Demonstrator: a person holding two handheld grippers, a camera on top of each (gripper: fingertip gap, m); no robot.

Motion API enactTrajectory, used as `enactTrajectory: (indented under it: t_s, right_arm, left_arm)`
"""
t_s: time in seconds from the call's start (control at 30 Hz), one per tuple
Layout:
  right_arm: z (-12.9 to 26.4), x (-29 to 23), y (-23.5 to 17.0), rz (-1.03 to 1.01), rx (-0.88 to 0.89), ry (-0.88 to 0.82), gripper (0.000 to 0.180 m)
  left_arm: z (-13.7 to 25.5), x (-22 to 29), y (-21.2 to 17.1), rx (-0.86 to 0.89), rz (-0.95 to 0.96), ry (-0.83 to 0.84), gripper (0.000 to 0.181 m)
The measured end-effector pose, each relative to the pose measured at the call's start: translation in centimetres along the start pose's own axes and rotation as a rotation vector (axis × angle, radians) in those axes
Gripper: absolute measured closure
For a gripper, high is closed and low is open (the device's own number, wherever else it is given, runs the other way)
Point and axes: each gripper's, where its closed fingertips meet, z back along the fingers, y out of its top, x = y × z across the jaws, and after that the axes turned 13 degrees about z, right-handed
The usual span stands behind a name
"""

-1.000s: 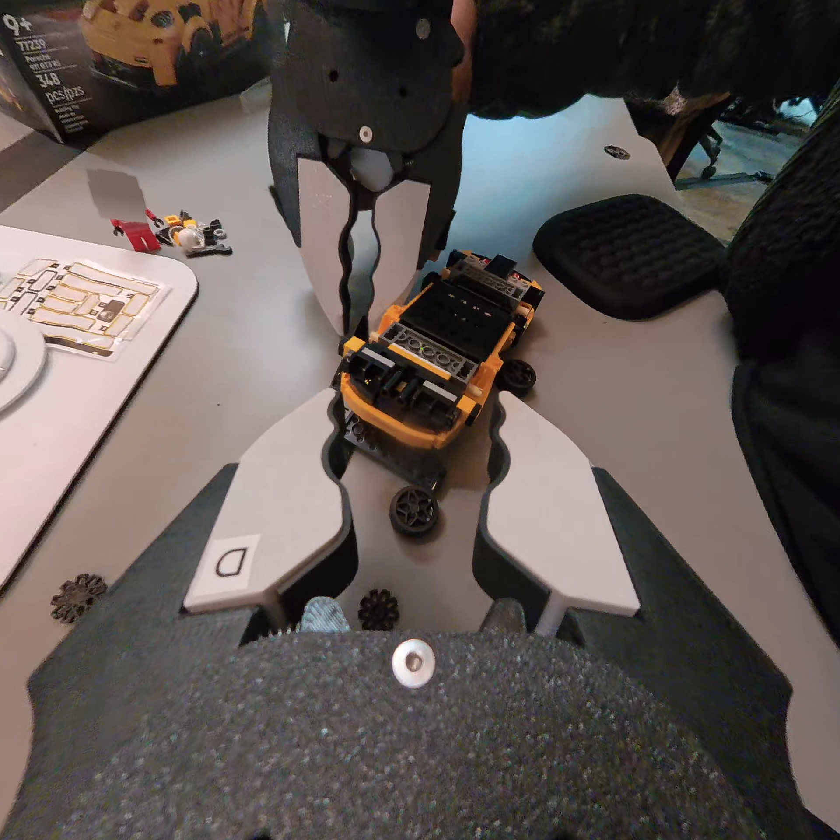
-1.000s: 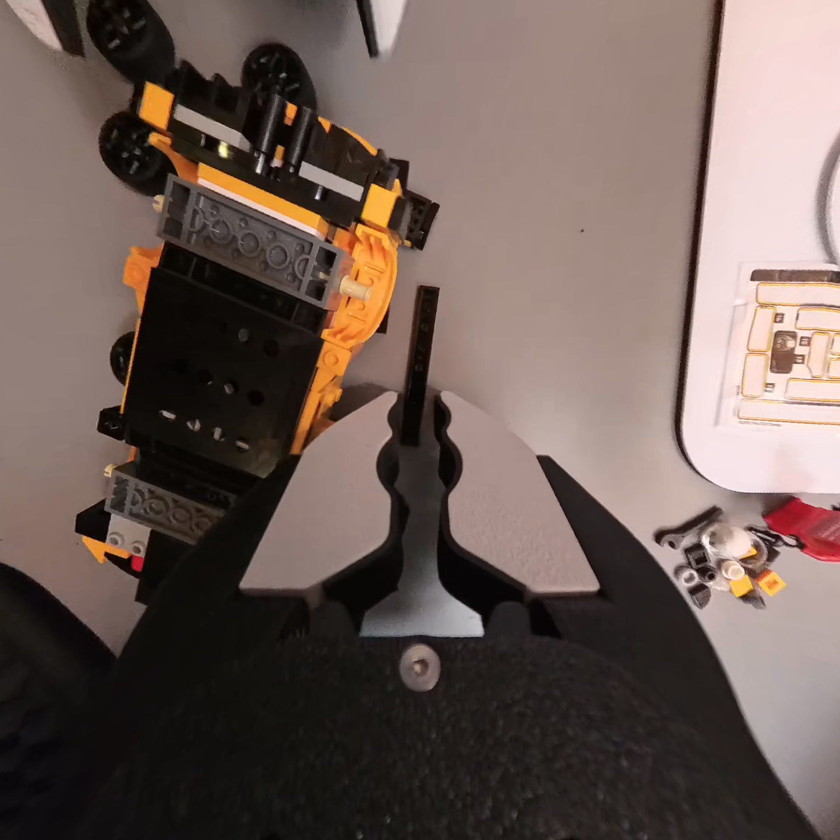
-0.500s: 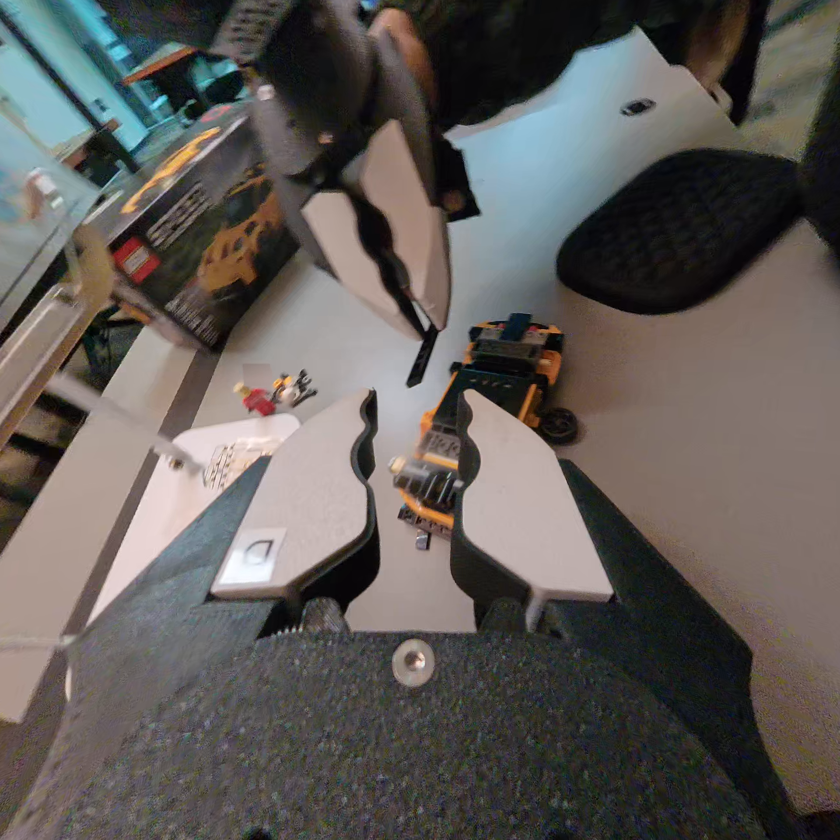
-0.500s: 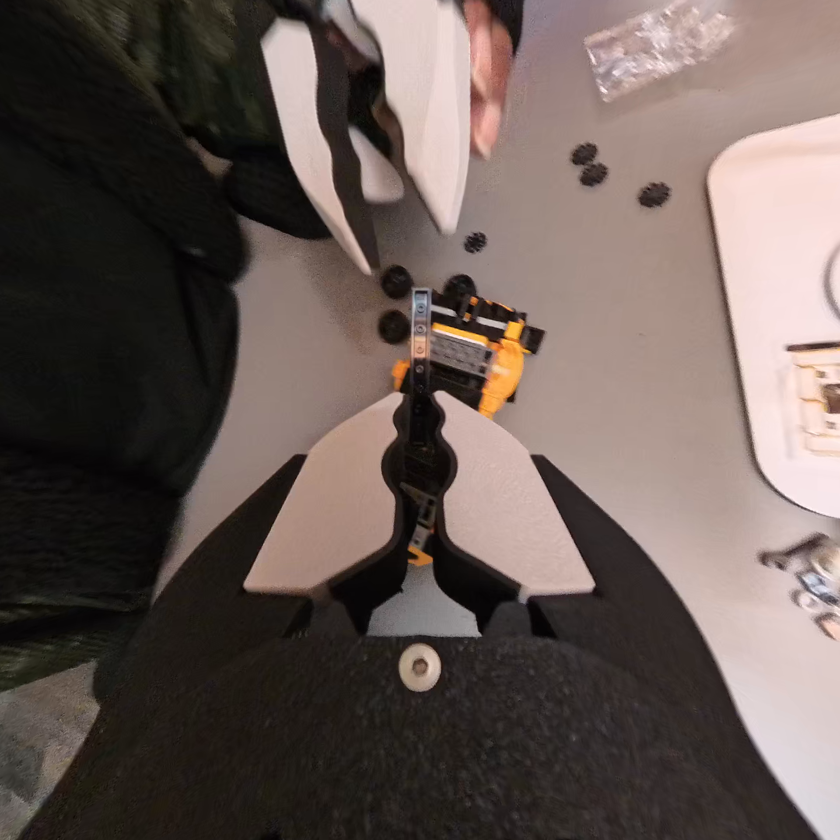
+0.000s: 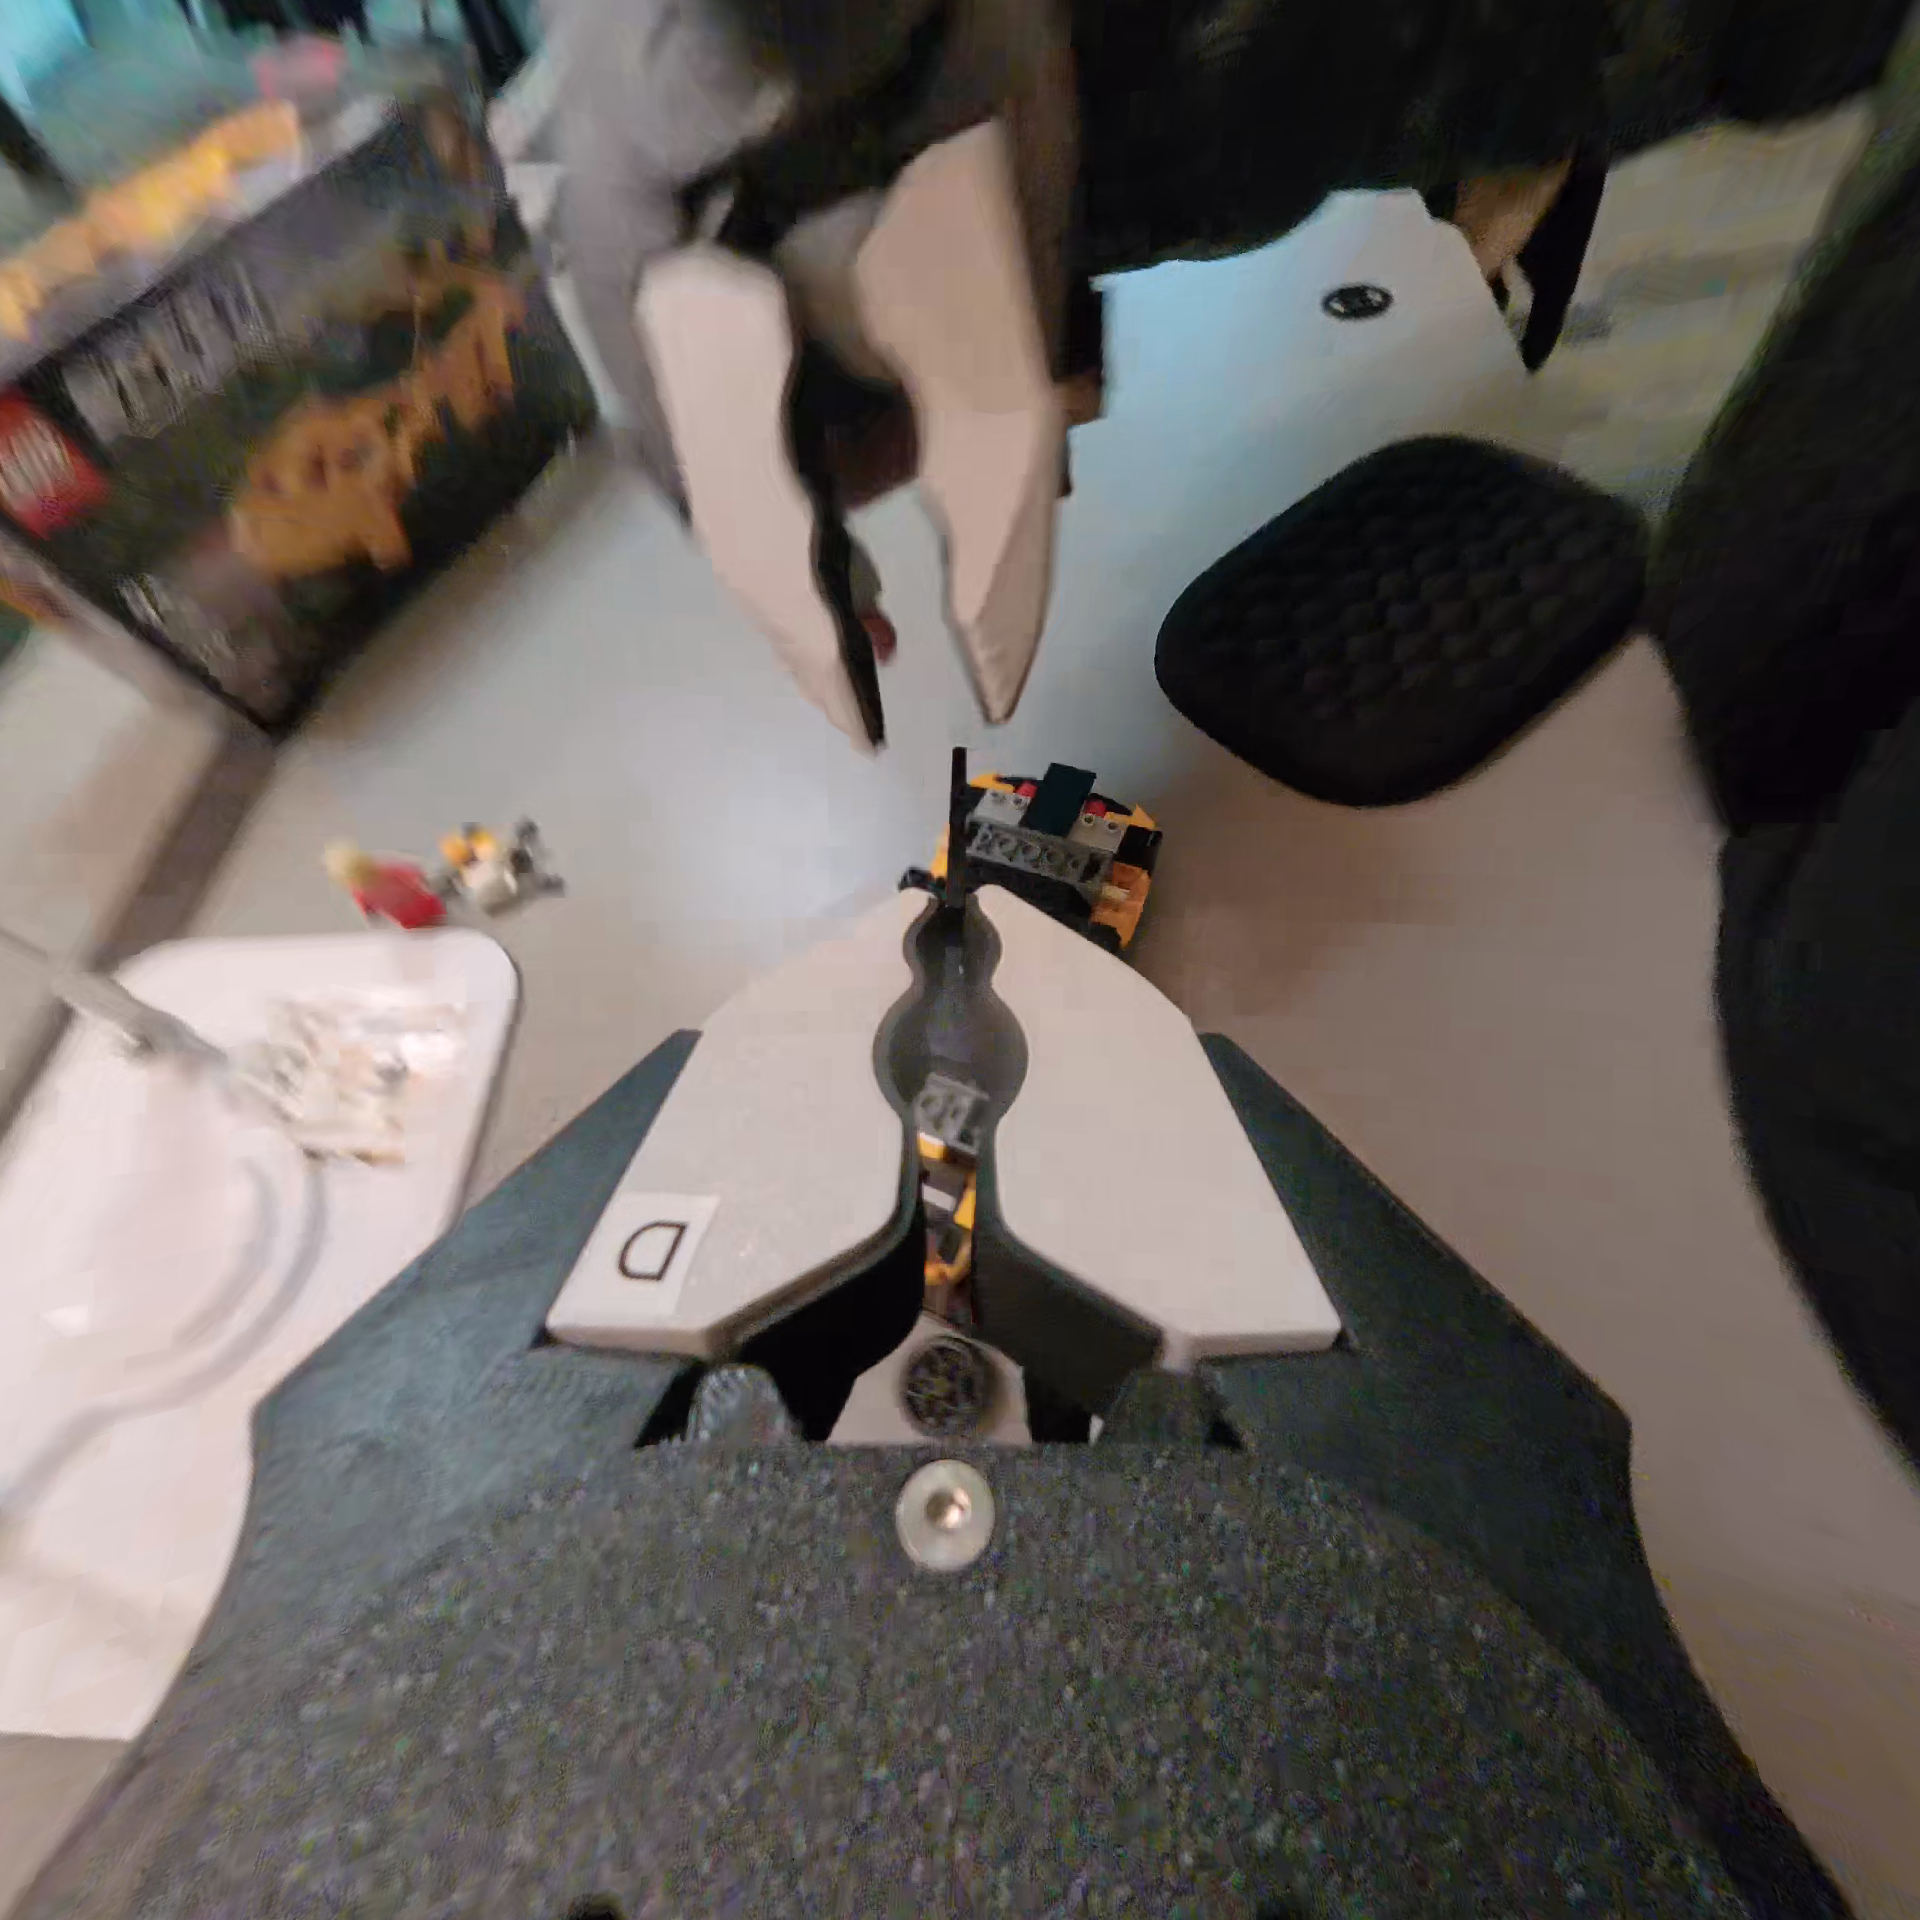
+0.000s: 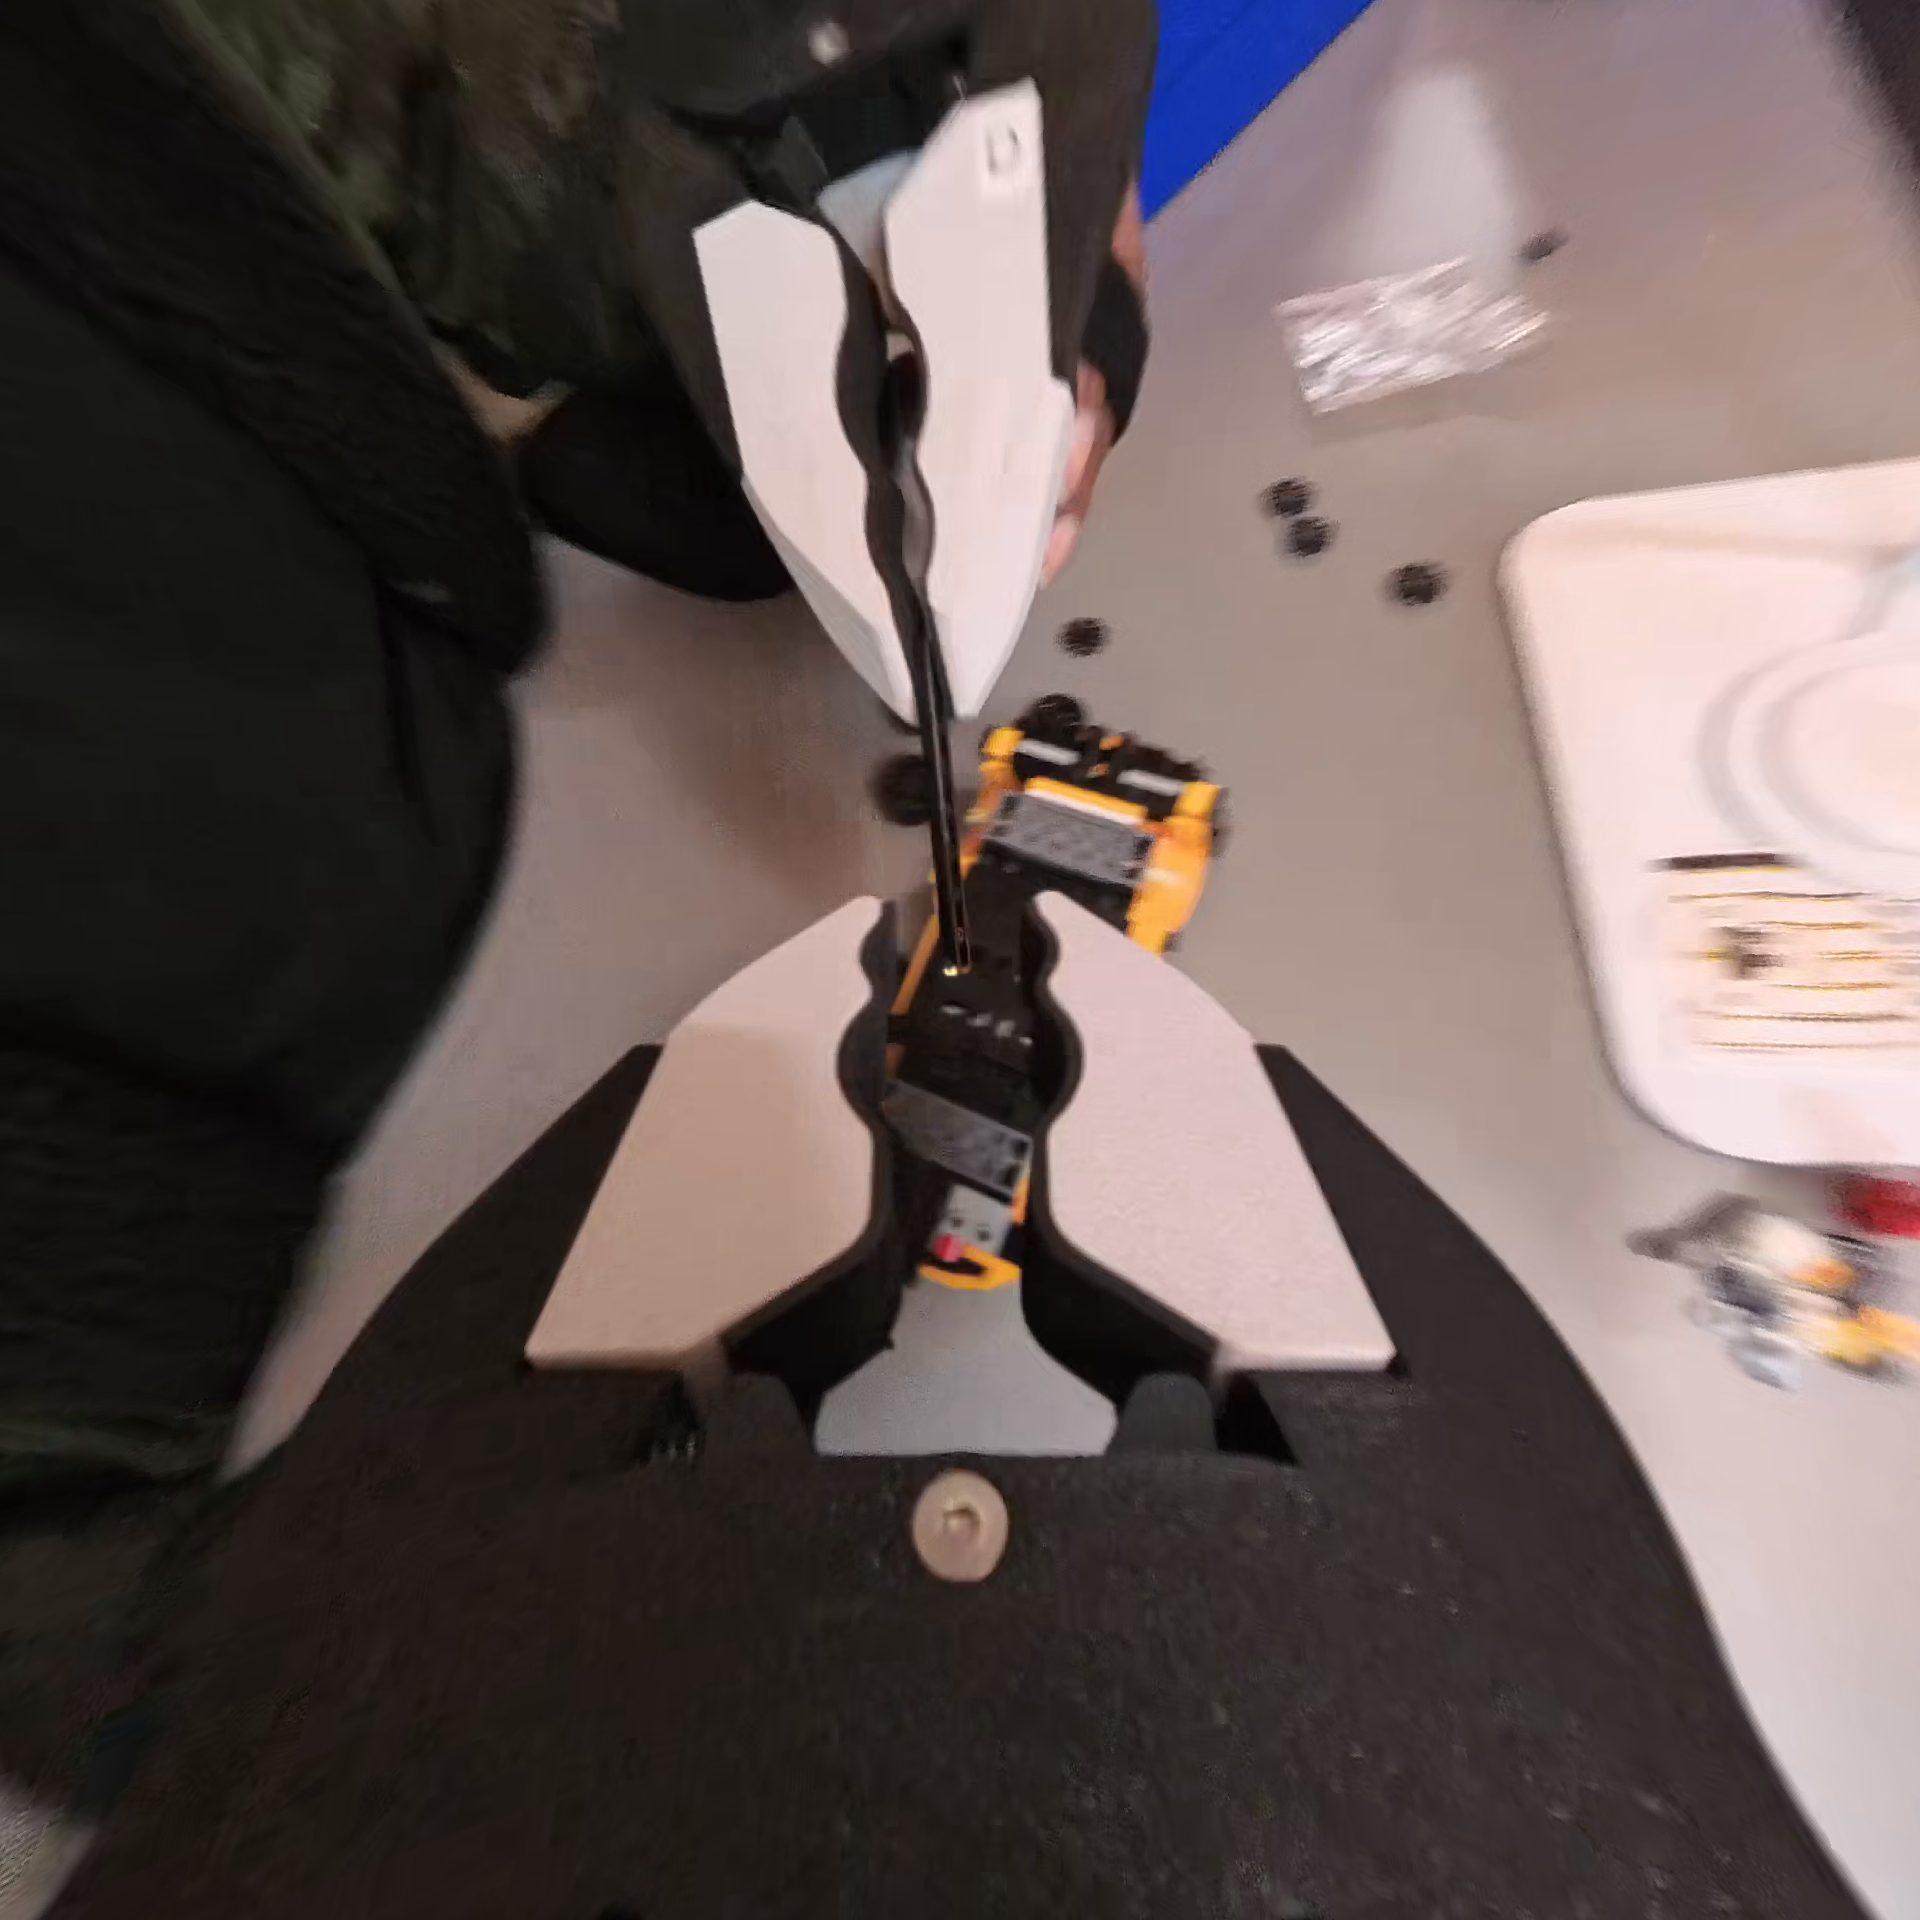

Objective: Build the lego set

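My left gripper (image 5: 951, 904) is shut on one end of a thin black lego strip (image 5: 954, 821), which sticks out past its tips. My right gripper (image 5: 932, 722) faces it tip to tip with its jaws apart and empty. In the right wrist view, my right gripper (image 6: 961, 914) is open, and the strip (image 6: 943, 831) reaches from the left gripper (image 6: 935, 712) into the gap between my right fingers. The yellow and black lego car (image 5: 1049, 852) lies on the grey table below both grippers, and it also shows in the right wrist view (image 6: 1081, 842).
A white tray (image 6: 1662, 727) carries a sticker sheet (image 6: 1808, 956). A small pile of parts (image 5: 468, 873) lies beside it. The lego box (image 5: 260, 416) stands at the back left, with a black pad (image 5: 1392, 613) at the right. Loose black wheels (image 6: 1299, 520) lie past the car. The tips of one gripper are about 4 centimeters away from the tips of the other.
Both grippers have risen from the table. The strip that my right gripper held is now in my left gripper, which has shut on it. My right gripper has opened.
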Motion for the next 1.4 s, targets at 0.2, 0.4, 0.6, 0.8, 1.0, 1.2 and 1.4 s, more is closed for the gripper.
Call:
enactTrajectory:
  t_s: [0.2, 0.4, 0.6, 0.8, 1.0, 1.2, 1.4]
  right_arm:
    - [0.0, 1.3, -0.3, 0.392, -0.238, -0.500, 0.153]
    - [-2.0, 1.9, -2.2, 0.356, -0.358, -0.497, 0.164]
    - [-2.5, 2.7, -2.6, 0.157, -0.308, -0.429, 0.172]
    - [-3.4, 2.3, -5.8, -0.143, -0.302, -0.267, 0.172]
    - [-4.0, 2.1, -6.9, -0.219, -0.336, -0.172, 0.172]
    - [-4.2, 2.2, -7.4, -0.234, -0.341, -0.120, 0.172]
    - [-4.3, 2.1, -7.4, -0.238, -0.335, -0.087, 0.172]
  left_arm:
    - [-1.0, -1.2, -1.0, -0.038, 0.721, -0.258, 0.178]
    - [-2.0, -2.0, -0.6, -0.092, 0.876, -0.324, 0.178]
    - [-2.1, -3.2, -0.8, -0.087, 0.877, -0.288, 0.175]
    - [-2.2, -5.3, -2.8, -0.141, 0.483, -0.160, 0.165]
    - [-4.2, -5.8, -4.2, -0.305, 0.391, -0.240, 0.167]
    - [-5.4, -5.2, -4.5, -0.395, 0.504, -0.390, 0.170]
    - [-5.7, -4.9, -4.7, -0.413, 0.514, -0.403, 0.173]
